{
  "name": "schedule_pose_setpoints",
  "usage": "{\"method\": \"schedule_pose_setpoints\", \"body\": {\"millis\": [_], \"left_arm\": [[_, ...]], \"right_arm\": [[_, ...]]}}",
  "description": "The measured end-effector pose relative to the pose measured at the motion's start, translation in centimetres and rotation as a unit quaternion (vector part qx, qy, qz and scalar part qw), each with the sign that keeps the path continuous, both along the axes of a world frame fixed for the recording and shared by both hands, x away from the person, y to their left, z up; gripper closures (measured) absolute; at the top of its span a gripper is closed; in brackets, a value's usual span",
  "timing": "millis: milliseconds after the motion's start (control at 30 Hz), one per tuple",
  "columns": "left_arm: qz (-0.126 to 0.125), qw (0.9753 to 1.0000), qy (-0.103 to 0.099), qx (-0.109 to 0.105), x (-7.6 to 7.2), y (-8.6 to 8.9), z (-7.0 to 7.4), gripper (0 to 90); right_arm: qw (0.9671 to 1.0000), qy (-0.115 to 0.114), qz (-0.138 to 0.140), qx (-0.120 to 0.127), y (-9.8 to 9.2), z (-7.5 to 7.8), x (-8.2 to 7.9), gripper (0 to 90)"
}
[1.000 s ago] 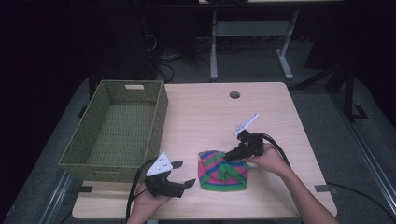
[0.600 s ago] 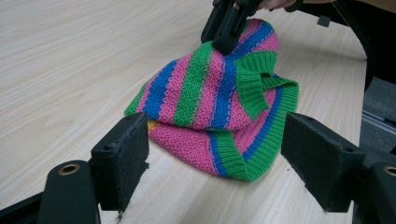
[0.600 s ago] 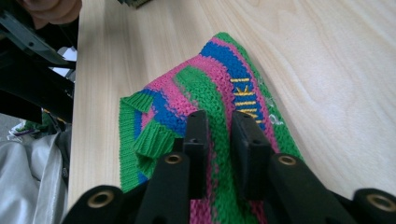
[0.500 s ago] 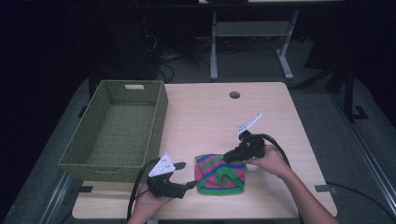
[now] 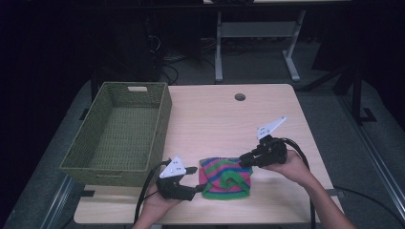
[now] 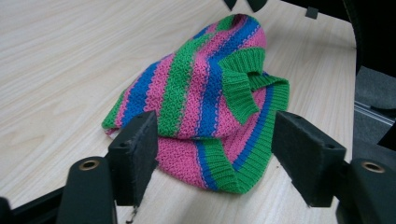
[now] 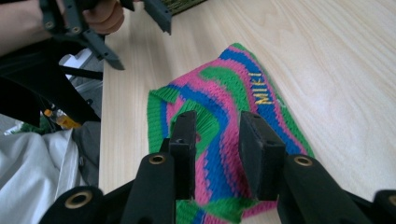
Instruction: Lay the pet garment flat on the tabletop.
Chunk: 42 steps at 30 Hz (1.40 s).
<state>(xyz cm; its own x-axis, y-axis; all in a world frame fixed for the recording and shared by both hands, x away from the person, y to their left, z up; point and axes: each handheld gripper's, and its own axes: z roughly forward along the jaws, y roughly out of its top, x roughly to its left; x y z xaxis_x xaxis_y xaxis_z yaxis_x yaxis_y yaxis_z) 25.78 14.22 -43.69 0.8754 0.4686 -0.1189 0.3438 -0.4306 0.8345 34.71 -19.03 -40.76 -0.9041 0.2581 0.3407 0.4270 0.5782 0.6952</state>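
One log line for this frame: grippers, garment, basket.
left gripper: open, at knit's near edge | right gripper: jaws narrowed on a fold, grip unclear | striped knit: folded on table | basket: empty

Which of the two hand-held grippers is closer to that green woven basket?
The left. The left gripper sits just off the basket's near corner, at the striped knit's left edge. The right gripper is beyond the knit, farther from the basket.

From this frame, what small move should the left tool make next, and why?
Probably close on the near edge of the striped knit: the left tool is open with that edge between its pads, while the right tool sits over the far side.
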Motion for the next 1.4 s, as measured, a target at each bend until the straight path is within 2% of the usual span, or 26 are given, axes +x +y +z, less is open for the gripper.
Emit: {"method": "schedule_pose_setpoints", "body": {"millis": [133,167,233,300,500,567,700,867,900,967,1100,1200,1233,1300,1400], "left_arm": [[-0.020,0.9997,0.002,0.014,0.2,-0.7,-0.1,39.1],[-0.028,0.9994,0.002,0.021,0.4,-1.1,-0.1,39.8],[-0.031,0.9992,0.004,0.023,0.5,-1.3,-0.1,41.3],[-0.037,0.9988,0.004,0.033,0.8,-1.8,-0.2,41.5],[-0.052,0.9978,0.004,0.040,1.4,-2.9,-0.2,43.0],[-0.055,0.9976,0.004,0.042,1.4,-3.0,-0.3,42.8],[-0.065,0.9965,0.006,0.052,1.5,-3.6,-0.5,42.4],[-0.070,0.9958,0.012,0.058,1.7,-3.8,-0.8,42.5],[-0.072,0.9955,0.014,0.061,1.7,-3.9,-0.8,42.6],[-0.078,0.9941,0.013,0.075,1.8,-4.3,-1.0,43.0],[-0.076,0.9928,0.019,0.090,2.2,-4.6,-1.5,44.5],[-0.075,0.9927,0.024,0.091,2.3,-4.8,-1.7,45.1],[-0.076,0.9924,0.022,0.094,2.4,-4.9,-1.7,46.2],[-0.075,0.9926,0.021,0.092,2.4,-5.0,-1.7,47.2],[-0.072,0.9916,0.020,0.105,2.5,-5.4,-1.9,48.1]], "right_arm": [[0.9999,-0.008,0.009,-0.001,-0.5,0.3,-0.9,66.9],[0.9997,-0.006,0.024,0.007,-0.7,0.4,-1.5,66.7],[0.9995,-0.008,0.031,0.002,-0.7,0.4,-1.8,66.1],[0.9993,-0.009,0.035,-0.001,-0.7,0.3,-1.9,65.7],[0.9988,-0.010,0.034,-0.033,-0.7,-0.7,-1.5,63.2],[0.9986,-0.016,0.037,-0.034,-0.7,-0.9,-1.3,63.2],[0.9985,-0.013,0.028,-0.046,-0.8,-1.9,-1.2,61.6],[0.9976,-0.014,0.028,-0.062,-0.6,-2.6,-1.4,58.5],[0.9969,-0.022,0.034,-0.067,-0.4,-3.1,-1.4,58.4],[0.9966,-0.019,0.034,-0.072,-0.3,-3.5,-1.5,58.4],[0.9961,-0.024,0.033,-0.079,-0.2,-3.9,-1.6,57.3],[0.9958,-0.026,0.032,-0.082,-0.1,-4.0,-1.6,57.3],[0.9948,-0.032,0.036,-0.090,0.1,-4.2,-1.7,57.4],[0.9945,-0.033,0.037,-0.092,0.1,-4.3,-1.8,57.4],[0.9950,-0.033,0.033,-0.089,0.1,-4.7,-1.8,58.1]]}}
